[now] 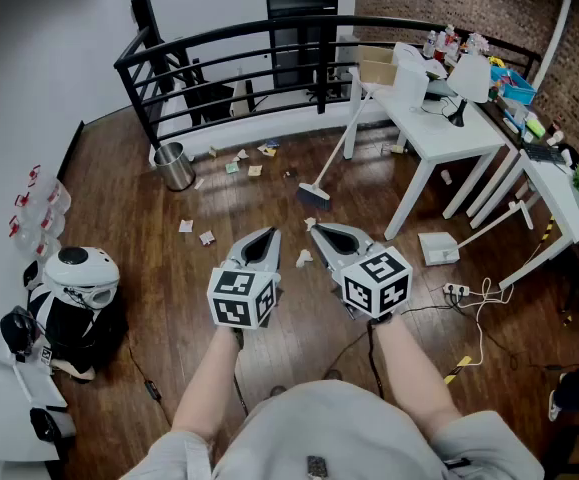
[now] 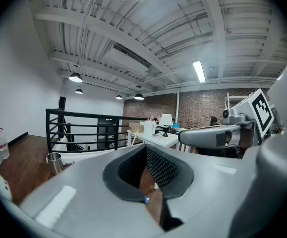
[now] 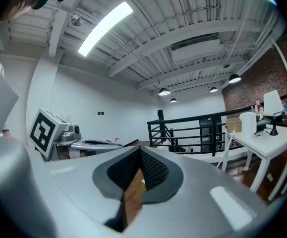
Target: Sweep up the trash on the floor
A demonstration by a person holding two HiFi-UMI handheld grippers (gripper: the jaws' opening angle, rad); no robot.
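My left gripper (image 1: 265, 236) and right gripper (image 1: 319, 231) are both closed and empty. The broom (image 1: 331, 156) leans on the far table (image 1: 449, 133), with paper scraps (image 1: 255, 170) to its left. I'd open one gripper wide and grasp the handle squarely at mid-length.

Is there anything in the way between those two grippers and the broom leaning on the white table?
Nothing visible blocks the way. Between the left gripper, the right gripper and the broom there is only open wood floor with a few flat paper scraps. Both grippers are shut and empty.
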